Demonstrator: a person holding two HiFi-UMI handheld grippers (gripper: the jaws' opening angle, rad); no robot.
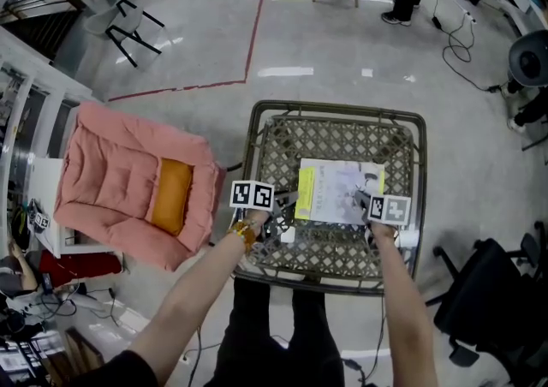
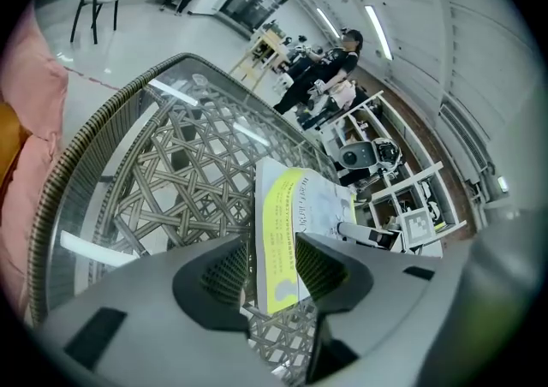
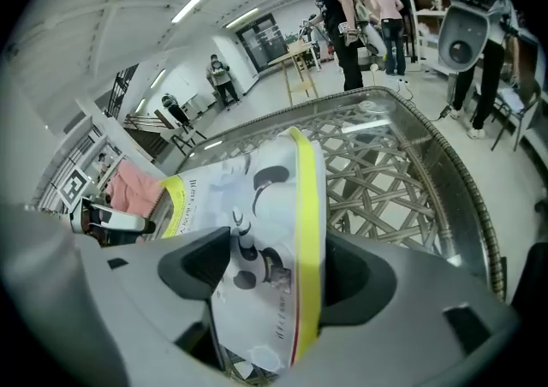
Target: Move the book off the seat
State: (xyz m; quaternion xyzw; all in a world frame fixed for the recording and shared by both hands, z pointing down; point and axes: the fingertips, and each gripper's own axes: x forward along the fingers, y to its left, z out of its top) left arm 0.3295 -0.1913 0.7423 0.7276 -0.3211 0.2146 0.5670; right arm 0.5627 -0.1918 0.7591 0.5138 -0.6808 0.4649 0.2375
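Thin white book (image 1: 340, 193), yellow band, cartoon cover, lies on woven wicker seat (image 1: 338, 107). Left gripper (image 2: 267, 261), right gripper (image 3: 274, 257): jaws released, straddling book edges. Cover print illegible.

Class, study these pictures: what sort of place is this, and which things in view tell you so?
Probably a lab or workshop, not a home: a bare grey floor marked with red tape, loose cables trailing across it, and open white shelves holding equipment.

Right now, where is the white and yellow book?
In the head view, the white book with a yellow strip lies on the woven wicker seat, right of the pink cushion.
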